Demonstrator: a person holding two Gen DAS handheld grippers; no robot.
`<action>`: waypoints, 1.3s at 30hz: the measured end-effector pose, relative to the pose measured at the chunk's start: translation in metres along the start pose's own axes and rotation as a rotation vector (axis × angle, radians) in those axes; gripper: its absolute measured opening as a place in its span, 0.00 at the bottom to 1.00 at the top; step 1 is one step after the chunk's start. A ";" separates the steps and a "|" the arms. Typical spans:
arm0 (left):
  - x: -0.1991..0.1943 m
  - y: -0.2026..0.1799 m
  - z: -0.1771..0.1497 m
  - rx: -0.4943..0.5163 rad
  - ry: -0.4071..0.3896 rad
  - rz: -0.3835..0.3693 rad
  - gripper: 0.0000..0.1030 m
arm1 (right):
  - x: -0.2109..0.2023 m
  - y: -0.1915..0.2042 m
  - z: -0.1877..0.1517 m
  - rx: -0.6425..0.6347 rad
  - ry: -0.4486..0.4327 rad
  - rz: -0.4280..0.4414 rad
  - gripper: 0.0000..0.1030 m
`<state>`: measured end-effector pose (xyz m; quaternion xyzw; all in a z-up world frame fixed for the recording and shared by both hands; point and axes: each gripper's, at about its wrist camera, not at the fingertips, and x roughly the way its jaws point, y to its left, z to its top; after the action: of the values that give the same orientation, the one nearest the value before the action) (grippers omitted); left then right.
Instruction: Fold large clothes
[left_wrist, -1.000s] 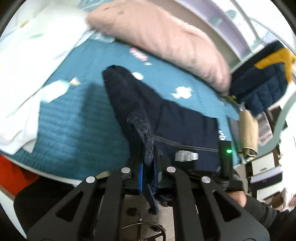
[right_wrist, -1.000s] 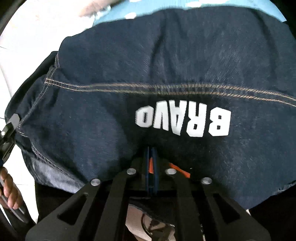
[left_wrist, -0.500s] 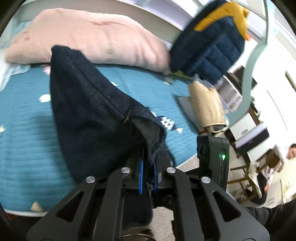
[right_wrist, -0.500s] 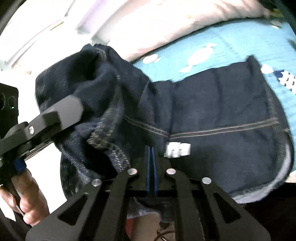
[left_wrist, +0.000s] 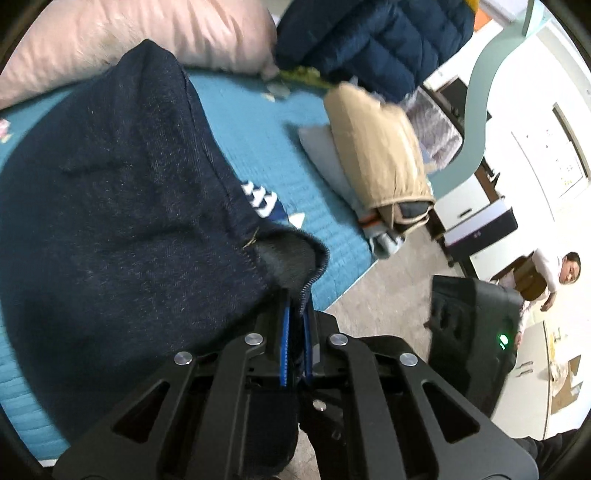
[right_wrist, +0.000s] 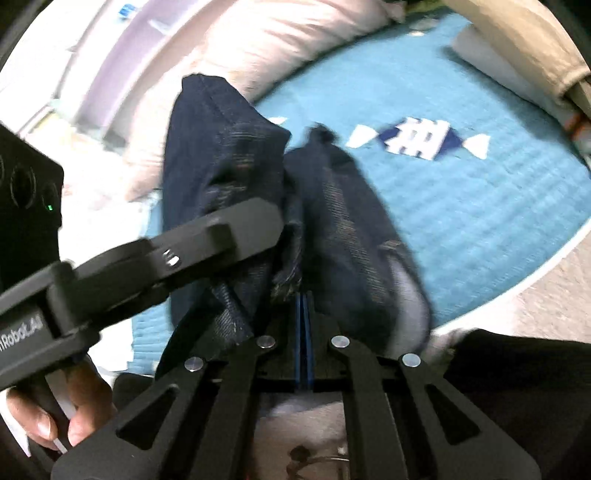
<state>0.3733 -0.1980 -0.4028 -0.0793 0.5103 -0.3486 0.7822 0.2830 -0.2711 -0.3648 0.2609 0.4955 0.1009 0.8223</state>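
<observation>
The left claw (left_wrist: 295, 314) is clamped on a hem of the dark denim garment (left_wrist: 110, 206), its blue-edged pads pinching the cloth where a lighter inner lining folds over. The right claw (right_wrist: 303, 306) is also clamped on the same denim (right_wrist: 343, 221), the fabric bunching just above its closed pads. What kind of garment it is cannot be told, since it hangs crumpled and its lower part is hidden behind the claws.

In the right wrist view the left claw (right_wrist: 236, 229) reaches in from the left, and its tip is buried in the denim folds, so the pads themselves are hidden there. The hand (right_wrist: 55, 413) holding it is cut off at the near left corner; only a few fingers show. This view is blurred, and stitching on the denim is hard to make out.

The garment drapes over a teal quilted bedcover (left_wrist: 266, 140) with white and blue patterns. Far behind lies a pink pillow (left_wrist: 155, 33). To the right sits a folded stack with a tan piece (left_wrist: 376, 147) on top, and beyond it a navy puffer jacket (left_wrist: 373, 37), cut off by the frame edge. A person (left_wrist: 546, 277) stands far right, small and partly hidden by the black device of the other claw.
</observation>
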 end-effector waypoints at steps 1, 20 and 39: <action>0.012 0.002 0.000 -0.011 0.028 -0.001 0.05 | 0.000 -0.008 -0.002 0.010 0.005 -0.039 0.04; -0.045 0.034 0.004 -0.151 -0.114 -0.078 0.60 | -0.010 -0.028 0.007 0.150 0.011 0.070 0.42; -0.079 0.118 -0.029 -0.165 -0.116 0.386 0.63 | -0.005 -0.036 0.020 0.088 -0.034 -0.115 0.02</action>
<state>0.3845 -0.0536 -0.4142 -0.0638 0.4971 -0.1441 0.8533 0.2942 -0.3100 -0.3729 0.2696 0.4996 0.0273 0.8228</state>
